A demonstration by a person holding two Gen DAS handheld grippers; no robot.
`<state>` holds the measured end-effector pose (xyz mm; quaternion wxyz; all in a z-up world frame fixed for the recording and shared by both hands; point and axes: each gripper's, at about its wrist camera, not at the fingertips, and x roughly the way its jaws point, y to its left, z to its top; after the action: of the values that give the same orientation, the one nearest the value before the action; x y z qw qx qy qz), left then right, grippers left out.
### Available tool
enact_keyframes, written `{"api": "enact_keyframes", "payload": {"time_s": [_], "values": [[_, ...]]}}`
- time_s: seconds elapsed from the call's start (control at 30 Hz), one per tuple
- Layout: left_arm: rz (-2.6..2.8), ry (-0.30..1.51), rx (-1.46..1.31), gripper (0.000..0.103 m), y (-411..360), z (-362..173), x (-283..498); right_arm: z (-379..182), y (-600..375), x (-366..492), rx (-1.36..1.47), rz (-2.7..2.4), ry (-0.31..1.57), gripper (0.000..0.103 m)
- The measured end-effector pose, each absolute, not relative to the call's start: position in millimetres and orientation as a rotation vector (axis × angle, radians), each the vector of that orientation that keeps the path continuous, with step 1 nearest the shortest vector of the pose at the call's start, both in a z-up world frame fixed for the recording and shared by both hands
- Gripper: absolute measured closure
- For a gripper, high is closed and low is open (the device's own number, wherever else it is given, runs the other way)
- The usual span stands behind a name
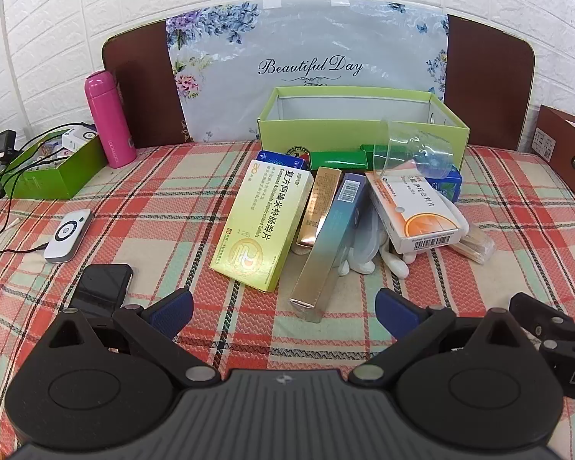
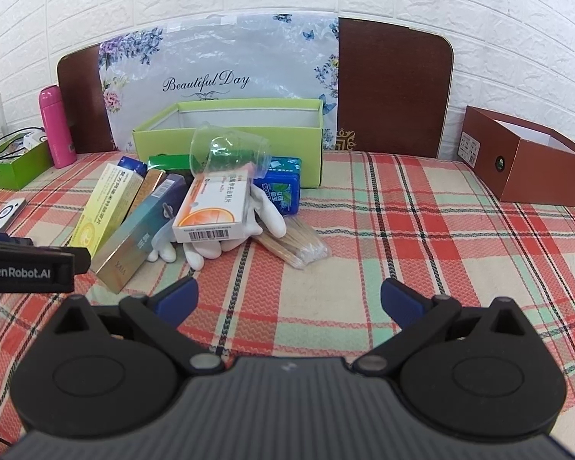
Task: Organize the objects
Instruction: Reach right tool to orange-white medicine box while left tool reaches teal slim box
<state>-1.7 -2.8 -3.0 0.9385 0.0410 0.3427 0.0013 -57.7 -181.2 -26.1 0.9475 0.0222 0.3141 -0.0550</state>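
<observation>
A heap of small items lies on the plaid cloth in front of an open light-green box (image 1: pixel 364 130) (image 2: pixel 226 142). It holds a yellow-green medicine box (image 1: pixel 260 222) (image 2: pixel 107 203), a long teal-and-gold carton (image 1: pixel 329 249) (image 2: pixel 145 230), a white-and-orange box (image 1: pixel 414 211) (image 2: pixel 214 207), a clear plastic cup (image 1: pixel 414 149) (image 2: pixel 230 149) lying on top, a white glove (image 2: pixel 264 211), a blue tissue pack (image 2: pixel 287 188) and a bag of cotton swabs (image 2: pixel 295 245). My left gripper (image 1: pixel 283 310) hangs open just short of the heap. My right gripper (image 2: pixel 289 301) is open over bare cloth, right of the heap.
A pink bottle (image 1: pixel 109 122) and a green tray (image 1: pixel 53 168) with cables stand at the far left. A white gadget (image 1: pixel 69 235) and a black phone (image 1: pixel 103 283) lie near the left gripper. A brown open box (image 2: pixel 525 161) sits at the far right. A headboard backs the scene.
</observation>
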Motion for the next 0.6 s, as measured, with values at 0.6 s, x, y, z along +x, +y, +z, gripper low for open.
{"api": "enact_keyframes", "payload": {"time_s": [0.6], "values": [[-0.016,0.74,0.093,0.0,-2,-14,18,-35,-185,-37,0.061,-0.11,0.689,0.0]]}}
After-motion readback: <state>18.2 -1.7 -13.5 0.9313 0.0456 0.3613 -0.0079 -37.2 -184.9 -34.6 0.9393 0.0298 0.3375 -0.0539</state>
